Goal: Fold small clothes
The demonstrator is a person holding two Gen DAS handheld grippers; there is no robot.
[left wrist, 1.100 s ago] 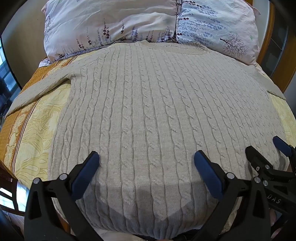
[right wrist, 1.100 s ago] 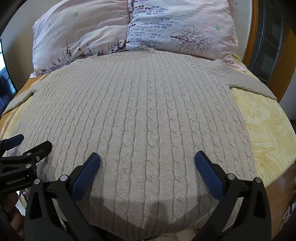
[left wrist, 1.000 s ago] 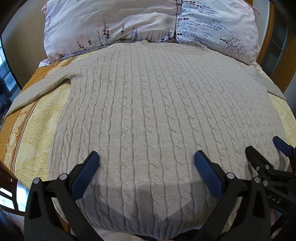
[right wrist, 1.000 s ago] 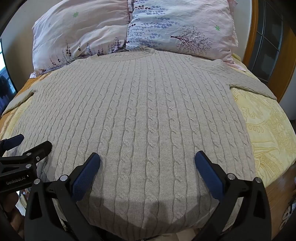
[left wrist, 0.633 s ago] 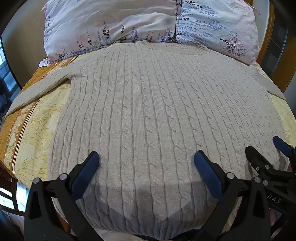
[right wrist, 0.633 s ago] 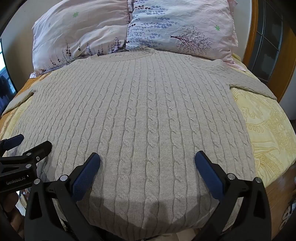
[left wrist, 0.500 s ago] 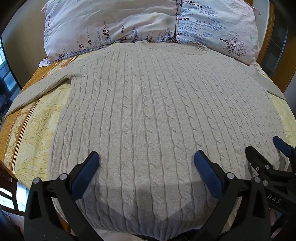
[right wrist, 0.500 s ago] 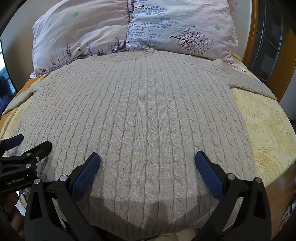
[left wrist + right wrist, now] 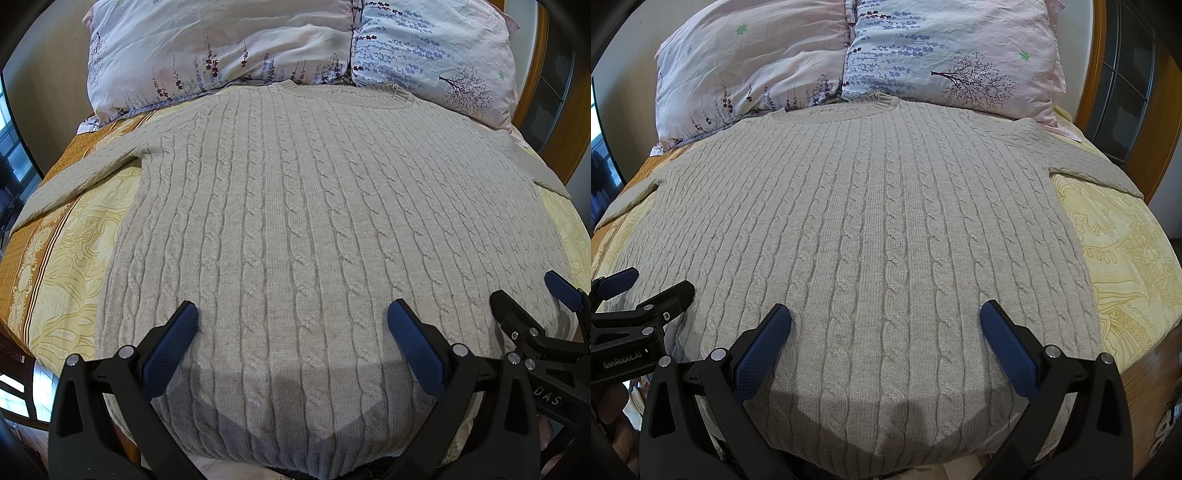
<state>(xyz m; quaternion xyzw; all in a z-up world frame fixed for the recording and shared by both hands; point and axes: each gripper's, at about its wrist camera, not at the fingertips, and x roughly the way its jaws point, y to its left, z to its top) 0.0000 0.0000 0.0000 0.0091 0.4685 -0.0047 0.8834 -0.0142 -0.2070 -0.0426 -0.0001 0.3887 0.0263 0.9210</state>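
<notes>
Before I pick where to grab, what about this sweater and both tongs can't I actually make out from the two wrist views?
- Sweater hem: in both views it drops over the bed's near edge, behind the left tongs and right tongs.
- Sleeve cuffs: each sleeve runs off the fisheye rim.
- Sweater underside: hidden by its own top layer.
- Whether the open tongs touch the knit: cannot tell.

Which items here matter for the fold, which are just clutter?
Job:
- sweater, spread flat on the bed
- left tool, open
- right tool, open

Lying about:
- two pillows at the collar end
- yellow bedspread
</notes>
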